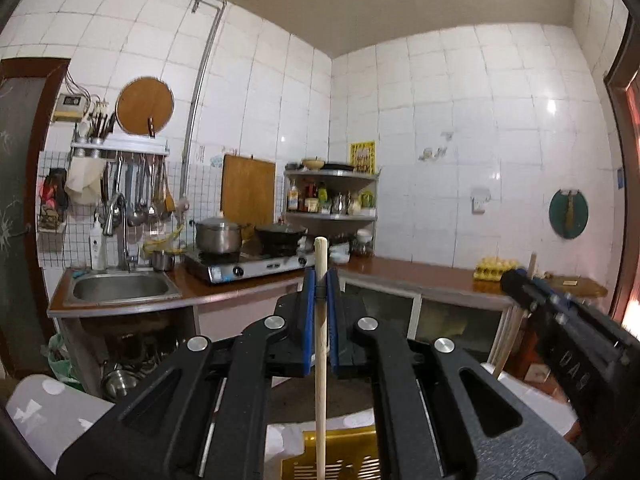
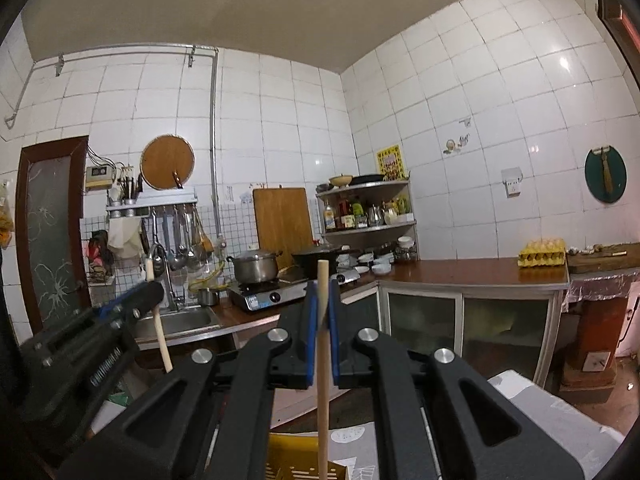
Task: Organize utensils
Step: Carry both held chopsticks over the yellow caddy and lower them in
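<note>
The left gripper [image 1: 321, 280] is clenching a pale wooden utensil handle [image 1: 320, 360] between its blue pads [image 1: 308, 320], holding it upright with the rounded top end standing just above the fingertips; the working end is running out of the bottom of the left wrist view, so the kind of utensil cannot be told. The right gripper [image 2: 322, 292] is gripping a second wooden handle [image 2: 323, 380] in the same upright manner, its blue pads [image 2: 310, 332] pressing against the stick on both sides. Each gripper is appearing in the other's camera, blurred, with its stick passing through the closed fingers. Both handles are hanging above a yellow slotted basket [image 1: 340, 460] that is sitting on a white patterned surface [image 1: 44, 412] below the grippers. Beyond, a kitchen counter [image 2: 460, 270] is carrying a gas stove [image 1: 248, 266] with a steel pot [image 1: 219, 234] and a dark wok [image 1: 280, 236], a sink [image 1: 120, 286], and a yellow egg tray [image 2: 542, 253]. Ladles and spatulas [image 1: 144, 192] are hanging from a wall rack above the sink.
</note>
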`<state>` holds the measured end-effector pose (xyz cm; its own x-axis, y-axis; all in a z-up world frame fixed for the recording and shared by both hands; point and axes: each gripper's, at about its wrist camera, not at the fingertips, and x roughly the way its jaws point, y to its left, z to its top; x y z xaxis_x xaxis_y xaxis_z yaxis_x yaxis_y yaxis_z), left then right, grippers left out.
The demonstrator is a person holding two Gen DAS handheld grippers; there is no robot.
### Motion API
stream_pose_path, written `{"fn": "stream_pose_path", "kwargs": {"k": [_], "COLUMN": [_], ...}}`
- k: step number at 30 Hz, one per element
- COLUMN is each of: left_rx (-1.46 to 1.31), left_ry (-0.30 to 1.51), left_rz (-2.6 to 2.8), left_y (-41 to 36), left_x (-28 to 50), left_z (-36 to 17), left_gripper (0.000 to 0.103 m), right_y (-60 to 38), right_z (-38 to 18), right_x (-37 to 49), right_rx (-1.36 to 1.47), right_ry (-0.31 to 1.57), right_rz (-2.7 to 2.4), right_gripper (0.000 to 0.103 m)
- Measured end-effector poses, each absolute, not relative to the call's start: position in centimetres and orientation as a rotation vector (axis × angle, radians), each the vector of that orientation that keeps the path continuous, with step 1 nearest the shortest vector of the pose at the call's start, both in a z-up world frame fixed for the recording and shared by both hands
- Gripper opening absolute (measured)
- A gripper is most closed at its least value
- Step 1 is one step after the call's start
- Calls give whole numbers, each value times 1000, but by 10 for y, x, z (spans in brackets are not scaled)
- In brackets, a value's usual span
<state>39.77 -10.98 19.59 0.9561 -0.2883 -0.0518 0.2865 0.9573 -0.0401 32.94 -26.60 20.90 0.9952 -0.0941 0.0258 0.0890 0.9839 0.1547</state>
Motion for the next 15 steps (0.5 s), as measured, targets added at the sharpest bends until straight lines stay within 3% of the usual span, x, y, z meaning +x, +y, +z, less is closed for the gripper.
{"fn": "stream_pose_path", "kwargs": {"k": [7, 13, 14, 15], "left_rx": [-1, 18, 26, 30], "left_ry": [203, 244, 245, 248], "left_rz": [-246, -213, -210, -208], "left_y": [-105, -97, -96, -95], "left_x": [437, 432, 429, 426], "left_z": [128, 109, 109, 109], "left_gripper": [5, 7, 15, 31], "right_y": [-260, -265, -267, -268], "right_z": [158, 134, 132, 131], "right_x": [359, 365, 365, 365], "right_rx": [95, 75, 78, 77], "right_ry": [71, 142, 163, 177], "right_rz": [-76, -72, -66, -61], "right_gripper": [6, 6, 6, 6]}}
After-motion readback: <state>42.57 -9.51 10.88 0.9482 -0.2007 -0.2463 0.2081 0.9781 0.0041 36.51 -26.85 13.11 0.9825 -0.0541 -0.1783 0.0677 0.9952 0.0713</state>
